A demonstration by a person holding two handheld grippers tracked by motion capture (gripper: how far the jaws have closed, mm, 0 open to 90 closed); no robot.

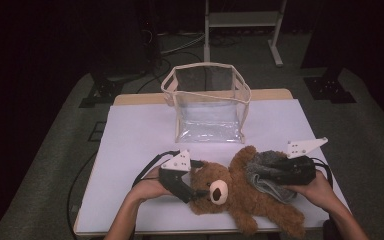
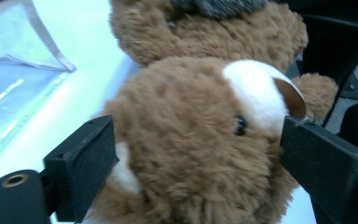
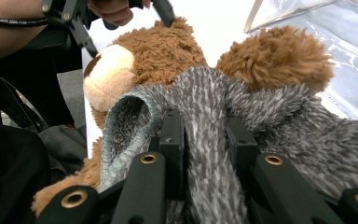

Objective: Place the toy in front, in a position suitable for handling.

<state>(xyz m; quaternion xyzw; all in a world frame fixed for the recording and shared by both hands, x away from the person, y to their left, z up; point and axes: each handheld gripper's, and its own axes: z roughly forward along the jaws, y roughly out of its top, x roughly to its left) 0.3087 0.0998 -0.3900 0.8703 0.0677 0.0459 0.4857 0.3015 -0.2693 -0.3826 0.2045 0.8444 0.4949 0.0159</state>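
Observation:
A brown teddy bear lies on its back on the white table, its head toward the left. My left gripper stands around the head, one jaw at the ear side and one by the white snout. The fur only brushes the pads and the head keeps its round shape. A grey fuzzy garment lies over the bear's chest. My right gripper comes in from the right and is shut on a fold of that garment, with the fold pinched between the jaws of the gripper.
A clear plastic bag with a cream trim stands open-topped at the back middle of the table. The bear's legs reach close to the front edge at the right. Bare white surface lies to the left and behind the bear. The floor around is dark.

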